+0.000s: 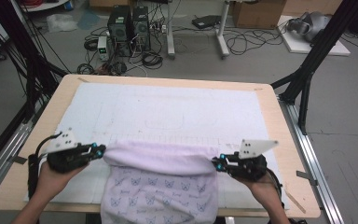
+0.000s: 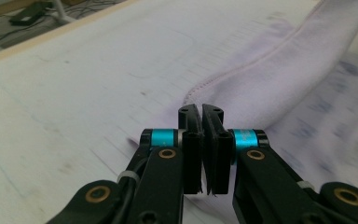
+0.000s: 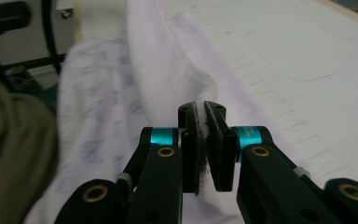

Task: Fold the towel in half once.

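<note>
The pale cloth [image 1: 158,184] is stretched sideways between both grippers. Its left corner is pinched by the left gripper [image 1: 103,150], its right by the right gripper [image 1: 214,163], the folded edge lying across the table.

The left gripper [image 2: 204,154] has its black fingers [image 2: 189,149] pressed together on the hemmed edge of a pale lilac cloth [image 2: 279,79], which stretches away across the white-covered surface [image 2: 74,88].

The cloth [image 1: 161,179] is pale lilac, with small blue butterfly prints on one face. It lies at the near edge of the table and hangs over it — its far part is turned back, showing the plain side. A stitched hem [image 2: 242,70] runs along that fold.
</note>
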Tool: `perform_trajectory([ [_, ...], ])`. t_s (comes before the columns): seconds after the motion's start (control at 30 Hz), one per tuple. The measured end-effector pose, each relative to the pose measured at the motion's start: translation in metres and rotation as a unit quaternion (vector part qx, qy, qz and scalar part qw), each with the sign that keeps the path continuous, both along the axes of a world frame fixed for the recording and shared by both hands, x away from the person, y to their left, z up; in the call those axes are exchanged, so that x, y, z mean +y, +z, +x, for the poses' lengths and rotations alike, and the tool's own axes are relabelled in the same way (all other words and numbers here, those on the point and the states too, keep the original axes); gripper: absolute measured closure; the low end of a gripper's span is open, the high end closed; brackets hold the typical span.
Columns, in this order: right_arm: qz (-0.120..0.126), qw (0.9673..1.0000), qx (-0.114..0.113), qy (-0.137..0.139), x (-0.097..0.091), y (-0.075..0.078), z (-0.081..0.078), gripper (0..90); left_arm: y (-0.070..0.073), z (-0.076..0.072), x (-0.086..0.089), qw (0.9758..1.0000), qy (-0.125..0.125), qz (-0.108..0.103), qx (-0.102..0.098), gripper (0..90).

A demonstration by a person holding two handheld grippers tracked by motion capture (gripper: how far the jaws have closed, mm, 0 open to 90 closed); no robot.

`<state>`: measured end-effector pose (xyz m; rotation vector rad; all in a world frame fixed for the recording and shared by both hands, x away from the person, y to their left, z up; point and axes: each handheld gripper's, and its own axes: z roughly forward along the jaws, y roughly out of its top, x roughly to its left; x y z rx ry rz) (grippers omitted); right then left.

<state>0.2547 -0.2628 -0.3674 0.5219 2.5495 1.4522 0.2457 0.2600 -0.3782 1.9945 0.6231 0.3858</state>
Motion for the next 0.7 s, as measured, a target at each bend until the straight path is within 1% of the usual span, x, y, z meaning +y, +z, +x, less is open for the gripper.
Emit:
perform_trajectory([
  [0.03,0.01,0.9999,0.008,0.011,-0.002,-0.003,-0.009,80.0,-0.003,-0.008,0.0,1.0,-0.005,0.002,0.001,83.0],
  [0.07,0.019,0.9994,0.019,0.02,-0.004,-0.006,-0.014,75.1,-0.006,-0.013,0.001,0.9999,-0.008,0.008,0.004,77.6],
  [0.1,0.024,0.999,0.025,0.027,-0.006,-0.008,-0.017,73.1,-0.008,-0.015,0.0,0.9998,-0.013,0.01,0.011,71.9],
  [0.17,0.018,0.9993,0.023,0.024,-0.008,-0.011,-0.019,70.9,-0.012,-0.014,-0.001,0.9995,-0.016,0.018,0.018,65.2],
  [0.2,0.019,0.9992,0.029,0.019,-0.009,-0.012,-0.017,70.1,-0.014,-0.012,-0.002,0.9994,-0.016,0.021,0.021,63.8],
  [0.23,0.02,0.9992,0.03,0.018,-0.01,-0.013,-0.013,68.6,-0.015,-0.009,-0.004,0.9994,-0.014,0.02,0.023,62.6],
  [0.27,0.017,0.9993,0.032,0.01,-0.009,-0.014,-0.009,67.1,-0.015,-0.005,-0.005,0.9995,-0.01,0.019,0.024,61.7],
  [0.3,0.01,0.9994,0.033,0.004,-0.008,-0.015,-0.004,66.5,-0.016,0.001,-0.006,0.9995,-0.011,0.018,0.025,61.5],
  [0.37,-0.001,0.9994,0.033,-0.006,-0.005,-0.018,0.008,63.7,-0.017,0.013,-0.009,0.9995,-0.002,0.018,0.026,61.2],
  [0.4,-0.002,0.9994,0.035,-0.009,-0.003,-0.02,0.015,63.0,-0.018,0.021,-0.011,0.9995,0.004,0.014,0.03,61.2],
  [0.43,-0.004,0.9992,0.039,-0.012,-0.002,-0.022,0.024,61.2,-0.02,0.028,-0.013,0.9993,0.006,0.018,0.031,61.2],
  [0.47,-0.012,0.9989,0.04,-0.021,-0.001,-0.024,0.032,60.6,-0.021,0.032,-0.014,0.9992,0.011,0.021,0.031,61.2],
  [0.5,-0.014,0.9987,0.041,-0.028,0.0,-0.026,0.038,60.5,-0.023,0.039,-0.017,0.9991,0.015,0.021,0.034,61.2],
  [0.53,-0.012,0.9982,0.047,-0.036,0.0,-0.029,0.045,59.3,-0.025,0.045,-0.019,0.999,0.017,0.02,0.036,61.2],
  [0.57,-0.018,0.9976,0.049,-0.045,0.001,-0.032,0.052,57.5,-0.026,0.051,-0.021,0.9989,0.019,0.026,0.034,60.8],
  [0.6,-0.029,0.9969,0.05,-0.053,0.001,-0.034,0.059,56.4,-0.029,0.057,-0.024,0.9987,0.027,0.026,0.034,57.7],
  [0.63,-0.035,0.9962,0.05,-0.062,0.002,-0.036,0.064,54.7,-0.031,0.063,-0.025,0.9987,0.03,0.022,0.036,55.3],
  [0.67,-0.044,0.9957,0.046,-0.067,0.002,-0.039,0.068,51.8,-0.034,0.069,-0.026,0.9983,0.034,0.026,0.039,53.5],
  [0.7,-0.058,0.9945,0.043,-0.076,0.003,-0.042,0.071,50.3,-0.037,0.075,-0.027,0.9977,0.041,0.03,0.044,51.9],
])
